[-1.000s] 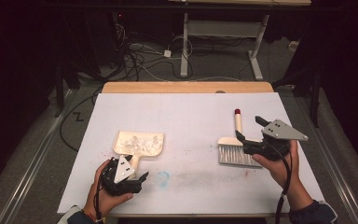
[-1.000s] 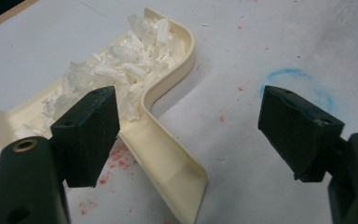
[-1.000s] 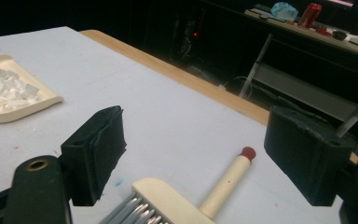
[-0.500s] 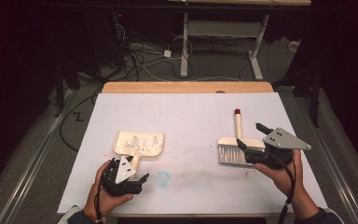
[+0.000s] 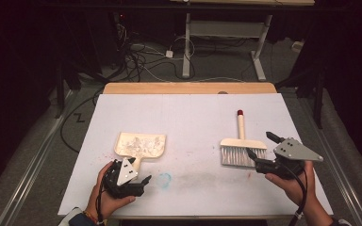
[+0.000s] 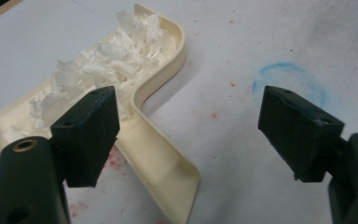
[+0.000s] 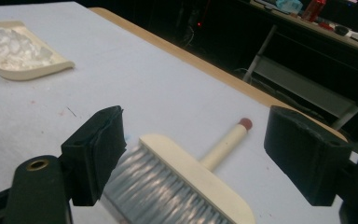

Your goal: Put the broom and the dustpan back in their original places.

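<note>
A cream dustpan [image 5: 140, 145] heaped with white shreds [image 6: 107, 60] lies left of centre on the white table sheet [image 5: 188, 117]. Its handle [image 6: 163, 163] points toward my left gripper [image 5: 134, 172], which is open; the handle sits between the jaws, close to the left one, without being touched. A cream brush [image 5: 241, 146] with grey bristles and a red-tipped handle lies flat at the right. My right gripper [image 5: 261, 145] is open just beside the bristle end. In the right gripper view the brush [image 7: 191, 182] lies between the spread jaws of the right gripper [image 7: 200, 149], apart from both.
A faint blue ring [image 5: 164, 179] and red specks mark the sheet near the left gripper [image 6: 193, 126]. The wooden table edge [image 5: 188, 88] runs along the far side. Beyond it are floor cables [image 5: 141, 61] and a desk frame [image 5: 226, 33].
My right gripper has drawn back a little toward the near right edge of the table, still open. The brush, the dustpan and the left gripper have stayed put.
</note>
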`<action>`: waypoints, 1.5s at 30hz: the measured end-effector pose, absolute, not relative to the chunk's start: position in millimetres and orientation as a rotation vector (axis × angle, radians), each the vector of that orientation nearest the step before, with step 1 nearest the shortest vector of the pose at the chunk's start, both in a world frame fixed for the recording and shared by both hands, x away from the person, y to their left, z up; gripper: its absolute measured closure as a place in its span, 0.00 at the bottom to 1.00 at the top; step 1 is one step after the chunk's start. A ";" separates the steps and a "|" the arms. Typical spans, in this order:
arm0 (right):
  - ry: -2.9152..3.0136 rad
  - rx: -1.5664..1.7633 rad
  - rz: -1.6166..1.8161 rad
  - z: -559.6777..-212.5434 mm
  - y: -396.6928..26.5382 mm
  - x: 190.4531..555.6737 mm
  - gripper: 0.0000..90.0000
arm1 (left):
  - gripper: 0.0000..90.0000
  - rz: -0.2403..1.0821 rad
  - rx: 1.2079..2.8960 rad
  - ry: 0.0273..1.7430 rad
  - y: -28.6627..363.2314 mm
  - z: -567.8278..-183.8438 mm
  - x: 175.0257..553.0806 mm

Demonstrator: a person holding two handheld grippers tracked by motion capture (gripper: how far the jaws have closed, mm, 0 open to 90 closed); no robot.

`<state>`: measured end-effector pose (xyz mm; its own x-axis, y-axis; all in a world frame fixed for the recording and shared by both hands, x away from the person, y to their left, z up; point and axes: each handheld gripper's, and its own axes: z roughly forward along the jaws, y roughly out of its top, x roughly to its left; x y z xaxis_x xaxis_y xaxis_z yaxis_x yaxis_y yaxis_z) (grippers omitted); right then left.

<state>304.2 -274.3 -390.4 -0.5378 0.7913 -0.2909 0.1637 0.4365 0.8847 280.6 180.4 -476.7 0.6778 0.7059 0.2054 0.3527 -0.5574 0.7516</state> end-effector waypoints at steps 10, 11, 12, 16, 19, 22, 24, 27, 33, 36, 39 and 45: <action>1.981 0.810 1.074 -403.3 -291.3 293.7 0.23 | 0.22 0.651 2.186 0.810 180.1 -476.6 281.5; 1.989 0.815 1.074 -404.6 -292.7 293.3 0.23 | 0.22 0.648 2.185 0.811 180.2 -476.7 281.6; 1.994 0.819 1.070 -405.8 -294.0 292.5 0.23 | 0.22 0.648 2.184 0.810 180.3 -476.6 281.6; 1.997 0.803 1.055 -409.6 -299.3 287.8 0.24 | 0.22 0.649 2.185 0.810 179.9 -476.6 282.0; 1.986 0.798 1.064 -415.6 -305.0 282.9 0.24 | 0.22 0.653 2.183 0.801 178.6 -475.6 281.4; 1.991 0.807 1.055 -427.4 -309.0 278.3 0.24 | 0.22 0.654 2.184 0.795 178.0 -475.5 281.0; 2.003 0.810 1.036 -436.0 -310.1 275.2 0.24 | 0.22 0.652 2.183 0.796 178.0 -475.7 280.6; 2.009 0.828 1.034 -446.2 -312.8 272.0 0.24 | 0.22 0.655 2.184 0.795 177.9 -476.1 279.3; 2.019 0.833 1.045 -451.6 -313.3 267.8 0.24 | 0.22 0.668 2.192 0.779 176.9 -475.5 278.6; 2.017 0.835 1.053 -449.9 -313.3 267.5 0.24 | 0.22 0.667 2.198 0.769 175.2 -476.3 279.3; 2.024 0.836 1.052 -449.6 -313.0 266.5 0.24 | 0.22 0.650 2.210 0.764 174.3 -477.5 278.6; 2.024 0.824 1.033 -448.3 -310.6 264.2 0.24 | 0.22 0.653 2.205 0.761 175.1 -476.5 279.0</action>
